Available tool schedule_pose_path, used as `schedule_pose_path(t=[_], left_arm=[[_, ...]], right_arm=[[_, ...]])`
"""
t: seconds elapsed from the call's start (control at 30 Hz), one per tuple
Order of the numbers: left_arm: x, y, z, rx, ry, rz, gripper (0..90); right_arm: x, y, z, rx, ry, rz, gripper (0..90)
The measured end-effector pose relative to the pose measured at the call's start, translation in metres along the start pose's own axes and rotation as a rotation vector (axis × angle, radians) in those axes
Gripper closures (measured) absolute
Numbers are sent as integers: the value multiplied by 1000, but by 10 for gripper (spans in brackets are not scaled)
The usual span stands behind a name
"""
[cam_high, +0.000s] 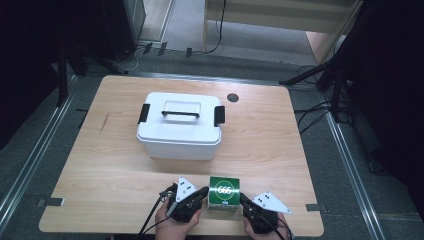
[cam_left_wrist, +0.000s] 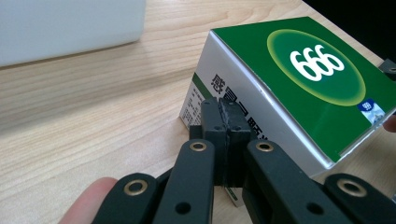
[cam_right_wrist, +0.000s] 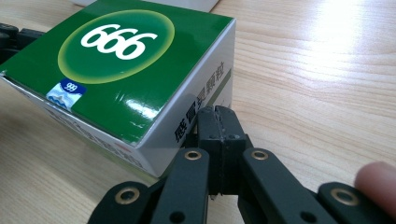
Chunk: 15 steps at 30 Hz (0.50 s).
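A green and white box (cam_high: 224, 192) marked "666" stands near the table's front edge, between my two grippers. My left gripper (cam_high: 204, 191) is shut with nothing between its jaws, its tip against the box's left white side. In the left gripper view the closed jaws (cam_left_wrist: 227, 105) meet the printed side of the box (cam_left_wrist: 299, 79). My right gripper (cam_high: 244, 199) is shut too, its tip at the box's right side. The right gripper view has its closed jaws (cam_right_wrist: 217, 114) at the white side of the box (cam_right_wrist: 116, 60).
A white lidded container (cam_high: 180, 125) with black latches and a handle sits mid-table behind the box, also in the left gripper view as a white wall (cam_left_wrist: 70, 25). A dark round grommet (cam_high: 232, 97) lies at the back of the wooden table (cam_high: 100, 165).
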<state>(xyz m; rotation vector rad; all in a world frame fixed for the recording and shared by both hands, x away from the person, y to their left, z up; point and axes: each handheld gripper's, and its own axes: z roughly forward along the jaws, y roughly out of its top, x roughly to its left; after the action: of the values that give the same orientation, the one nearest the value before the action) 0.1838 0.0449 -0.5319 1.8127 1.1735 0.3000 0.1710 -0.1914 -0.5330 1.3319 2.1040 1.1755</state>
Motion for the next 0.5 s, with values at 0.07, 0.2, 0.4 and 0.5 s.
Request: schedule_pose_path(t=[0.07, 0.2, 0.4, 0.5], left_arm=[[0, 0, 0, -1, 2, 1, 900], [-5, -1, 5, 7, -10, 8, 900], [-7, 0, 9, 7, -13, -4, 900], [-5, -1, 7, 3, 0, 3, 847]], right_arm=[[0, 0, 0, 1, -3, -1, 900], [-5, 0, -1, -3, -19, 4, 900], [-9, -1, -1, -12, -39, -2, 900], [-10, -2, -2, -30, -49, -1, 831]])
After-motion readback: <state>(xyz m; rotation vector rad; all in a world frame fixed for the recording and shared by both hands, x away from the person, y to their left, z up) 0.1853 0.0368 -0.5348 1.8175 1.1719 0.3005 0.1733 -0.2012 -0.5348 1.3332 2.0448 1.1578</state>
